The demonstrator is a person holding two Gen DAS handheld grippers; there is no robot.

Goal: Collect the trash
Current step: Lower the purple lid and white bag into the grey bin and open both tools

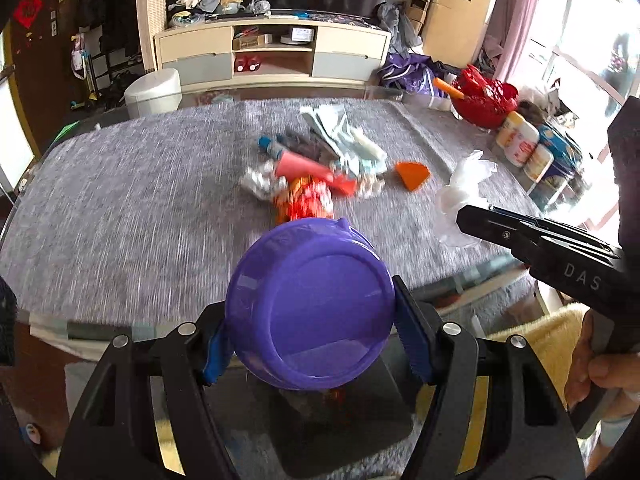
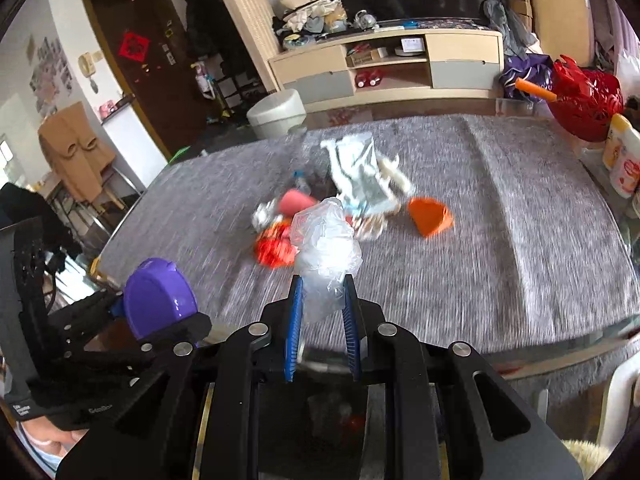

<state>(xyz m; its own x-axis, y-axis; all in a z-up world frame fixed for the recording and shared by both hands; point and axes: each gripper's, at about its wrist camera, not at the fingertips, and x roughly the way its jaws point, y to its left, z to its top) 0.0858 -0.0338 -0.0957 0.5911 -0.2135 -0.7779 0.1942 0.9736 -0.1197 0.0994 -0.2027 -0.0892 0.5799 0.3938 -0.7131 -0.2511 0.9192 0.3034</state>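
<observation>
A: Daylight floods in from the window (image 1: 580, 40) far right; panes blown out white. Room left of it dimmer, door (image 2: 132, 60) dark.

B: Blur?

A: Motion streaks across the cloth (image 1: 140, 200) and trash pile (image 2: 340, 200) in both views. Near bowl (image 1: 312, 308) sharp, soft glare on it.

B: Edges?

A: Strong fisheye bowing, black corners.

Table (image 1: 120, 208) covered with grey cloth. Litter pile (image 1: 316, 168) at centre: wrappers, pink tube, crumpled paper. Orange scrap (image 1: 414, 174) just beside it. Red basket (image 1: 484, 98) and bottles (image 1: 520, 144) at right edge.
</observation>
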